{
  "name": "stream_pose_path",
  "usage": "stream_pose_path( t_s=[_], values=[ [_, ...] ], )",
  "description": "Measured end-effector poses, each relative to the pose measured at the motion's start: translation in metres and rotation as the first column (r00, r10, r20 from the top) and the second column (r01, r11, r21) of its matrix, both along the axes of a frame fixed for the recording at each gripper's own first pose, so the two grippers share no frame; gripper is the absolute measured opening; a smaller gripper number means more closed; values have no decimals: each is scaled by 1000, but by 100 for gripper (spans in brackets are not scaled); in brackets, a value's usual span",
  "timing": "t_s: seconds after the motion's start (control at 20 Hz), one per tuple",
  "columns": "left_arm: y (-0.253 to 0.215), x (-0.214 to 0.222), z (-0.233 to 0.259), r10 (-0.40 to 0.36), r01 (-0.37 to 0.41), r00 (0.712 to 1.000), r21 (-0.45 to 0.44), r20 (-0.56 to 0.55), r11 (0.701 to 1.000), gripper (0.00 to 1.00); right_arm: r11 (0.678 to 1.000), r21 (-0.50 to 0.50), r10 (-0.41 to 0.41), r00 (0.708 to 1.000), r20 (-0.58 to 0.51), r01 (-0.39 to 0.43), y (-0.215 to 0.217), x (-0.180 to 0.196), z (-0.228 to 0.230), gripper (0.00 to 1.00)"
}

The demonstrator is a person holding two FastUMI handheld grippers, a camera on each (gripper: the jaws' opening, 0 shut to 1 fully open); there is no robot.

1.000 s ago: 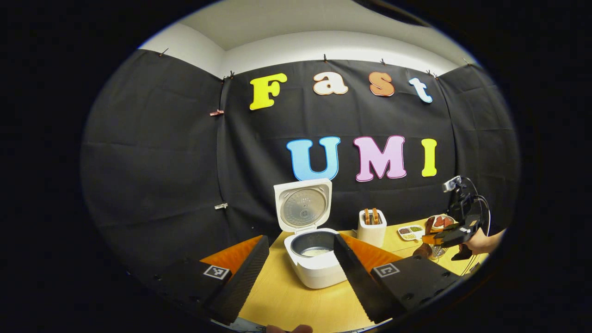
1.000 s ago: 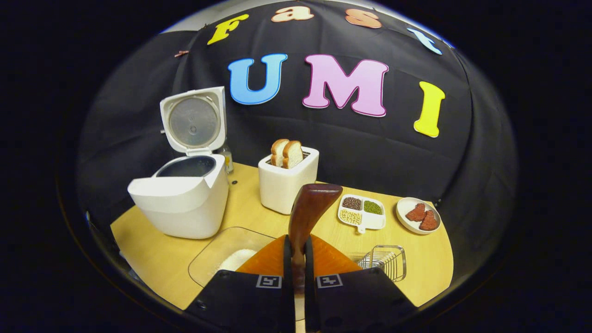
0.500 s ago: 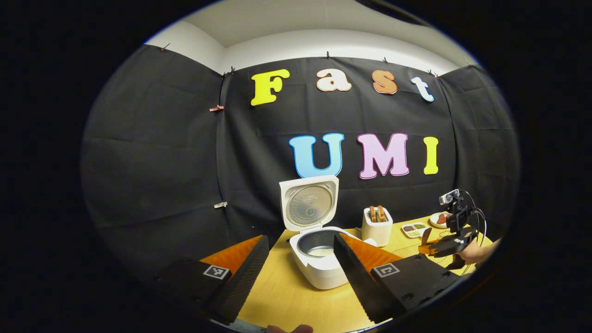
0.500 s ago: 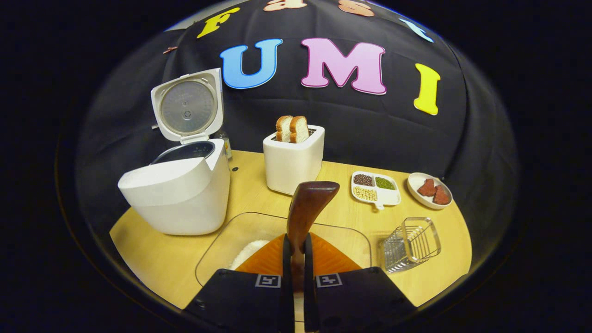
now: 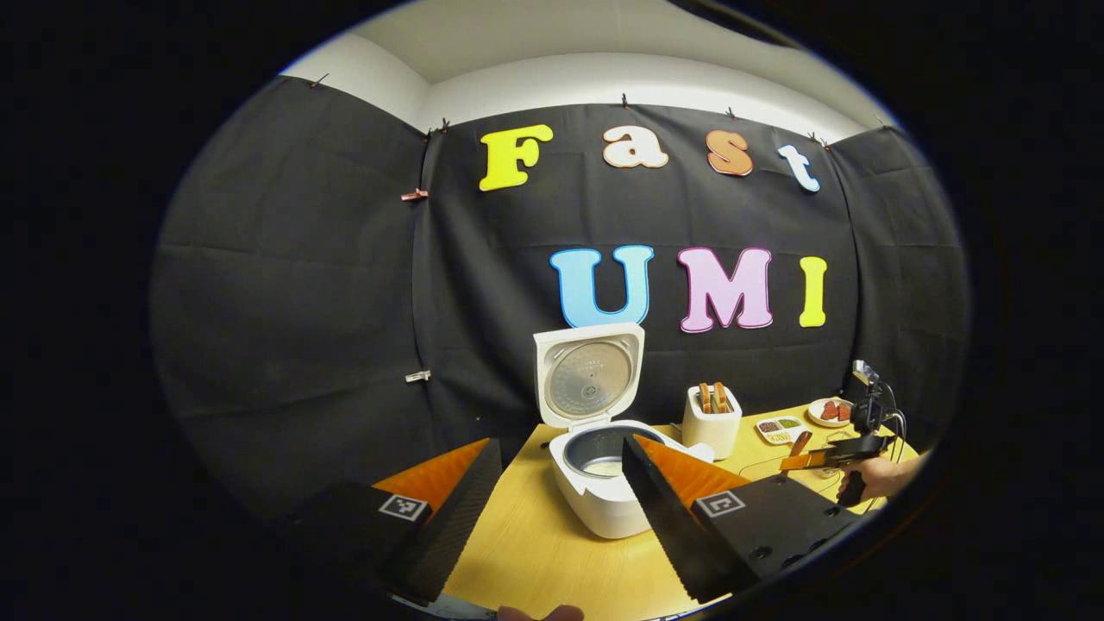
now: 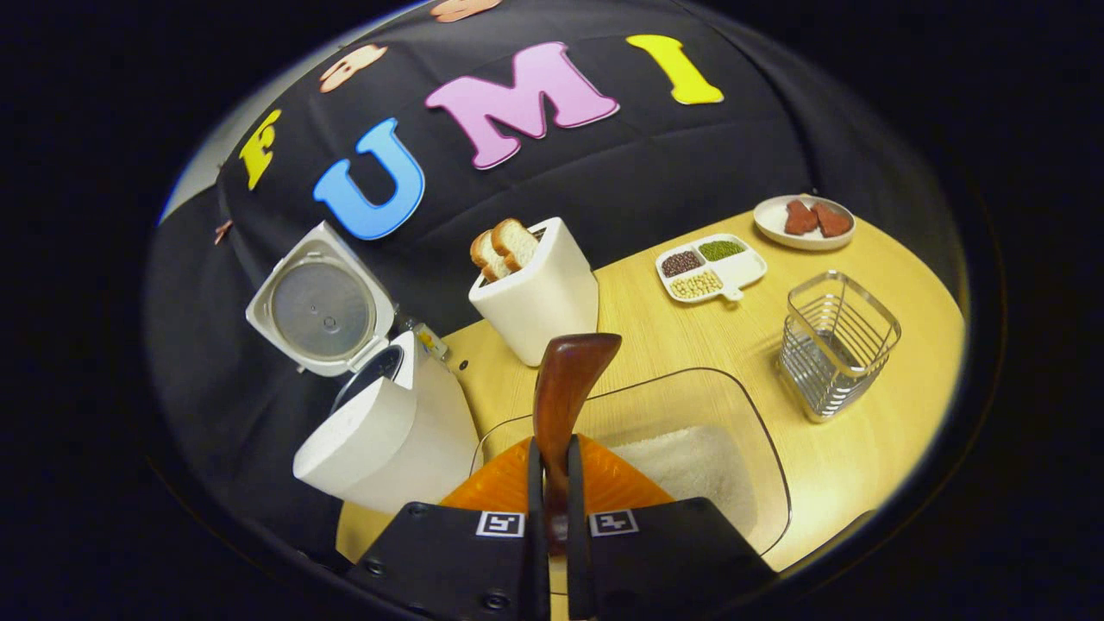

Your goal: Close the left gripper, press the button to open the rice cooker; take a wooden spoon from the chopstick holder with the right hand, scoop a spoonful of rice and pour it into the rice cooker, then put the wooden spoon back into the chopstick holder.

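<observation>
The white rice cooker (image 5: 604,483) stands on the table with its lid (image 5: 589,375) raised; some rice lies in its pot. My left gripper (image 5: 561,444) hovers open in front of it, holding nothing. My right gripper (image 6: 552,444) is shut on the handle of the brown wooden spoon (image 6: 565,384), whose bowl points forward over a clear container (image 6: 759,448) of white rice (image 6: 690,461). The view is tilted, with the open rice cooker (image 6: 388,440) to the left. The wire chopstick holder (image 6: 837,345) stands to the right. Farther off, the right gripper (image 5: 832,453) shows with a hand behind it.
A white toaster (image 6: 535,293) with two bread slices stands behind the container. A divided dish (image 6: 711,267) of beans and a plate (image 6: 802,220) with reddish pieces sit near the wall. The wooden table (image 6: 681,336) is bare between the toaster and the holder.
My right gripper has rolled and shifted with the spoon, so the scene tilts and the rice container lies right beneath. The left gripper's view has drifted slightly; it stays open.
</observation>
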State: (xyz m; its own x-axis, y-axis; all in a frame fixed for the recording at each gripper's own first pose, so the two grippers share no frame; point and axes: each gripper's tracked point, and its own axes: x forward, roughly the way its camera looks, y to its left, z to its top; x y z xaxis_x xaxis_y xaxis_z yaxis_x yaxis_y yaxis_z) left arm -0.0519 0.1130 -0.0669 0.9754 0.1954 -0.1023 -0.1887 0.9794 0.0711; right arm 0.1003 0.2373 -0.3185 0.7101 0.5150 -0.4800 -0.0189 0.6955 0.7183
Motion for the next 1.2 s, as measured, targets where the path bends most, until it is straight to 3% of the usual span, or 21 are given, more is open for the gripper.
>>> stream_pose_path(
  t_s=[0.3, 0.65, 1.2],
  values=[
    [-3, -10, -3, 4, -4, 1000, -13, -6, 1000, 97, 988, 113, -104, 994, -26, 106, -39, 5, 11, 13],
    [-8, -15, -2, -13, 13, 1000, -20, 2, 1000, 97, 951, 222, -211, 977, -32, 213, -76, 14, 42, 13],
    [-5, -19, -6, -33, 34, 999, -51, 17, 998, 97, 903, 350, -246, 968, -58, 250, -83, 18, 94, 12]
  ],
)
